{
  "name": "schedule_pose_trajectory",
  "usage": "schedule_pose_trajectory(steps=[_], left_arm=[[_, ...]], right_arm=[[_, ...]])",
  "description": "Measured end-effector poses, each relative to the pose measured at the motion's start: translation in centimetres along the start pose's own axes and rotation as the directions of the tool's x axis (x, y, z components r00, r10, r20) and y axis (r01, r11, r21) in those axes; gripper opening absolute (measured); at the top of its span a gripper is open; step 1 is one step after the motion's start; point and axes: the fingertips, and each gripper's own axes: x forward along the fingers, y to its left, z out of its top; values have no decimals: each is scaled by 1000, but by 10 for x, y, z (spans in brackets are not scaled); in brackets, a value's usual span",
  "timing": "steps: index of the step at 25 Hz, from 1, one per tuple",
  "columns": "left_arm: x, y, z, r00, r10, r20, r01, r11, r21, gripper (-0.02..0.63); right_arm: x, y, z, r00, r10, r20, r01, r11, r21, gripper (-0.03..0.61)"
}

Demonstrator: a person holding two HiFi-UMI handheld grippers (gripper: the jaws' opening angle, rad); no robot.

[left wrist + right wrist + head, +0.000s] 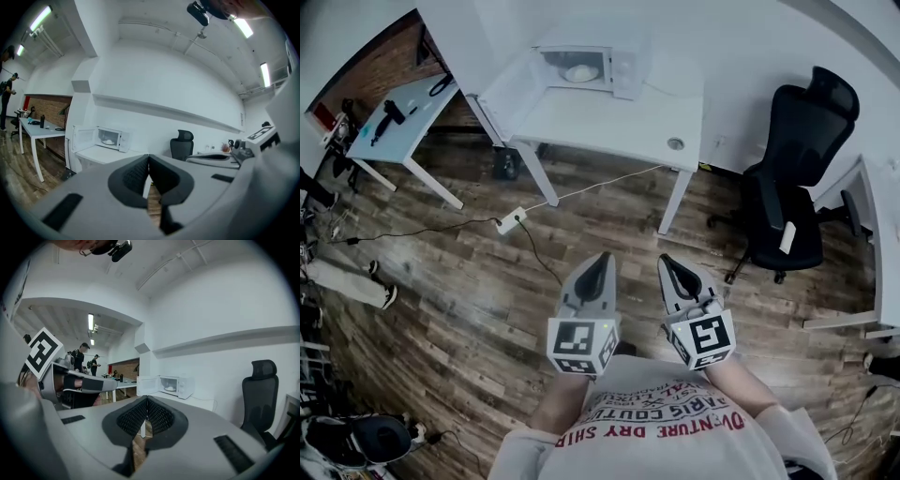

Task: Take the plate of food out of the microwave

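Standing well back, the person has the left gripper (600, 262) and right gripper (668, 265) both pressed together, empty. The plate of food (579, 72) lies straight ahead inside the open microwave (626, 67) on the white table (619, 127) (a little more on the left gripper's line).

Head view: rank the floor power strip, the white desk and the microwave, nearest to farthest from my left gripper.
From the left gripper:
1. Power strip, on the floor, ahead and to the left.
2. White desk, beyond it, straight ahead.
3. Microwave, at the desk's back edge, door open.
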Motion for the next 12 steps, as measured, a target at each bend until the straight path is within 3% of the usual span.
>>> schedule_pose_trajectory(steps=[6,12], left_arm=[[39,73,27,999,-31,11,31,999,-19,6],[65,134,34,1000,-3,7,3,1000,7,6]], right_arm=[[88,8,20,1000,2,11,-2,1000,27,12],[157,13,24,1000,9,4,-9,997,75,12]])
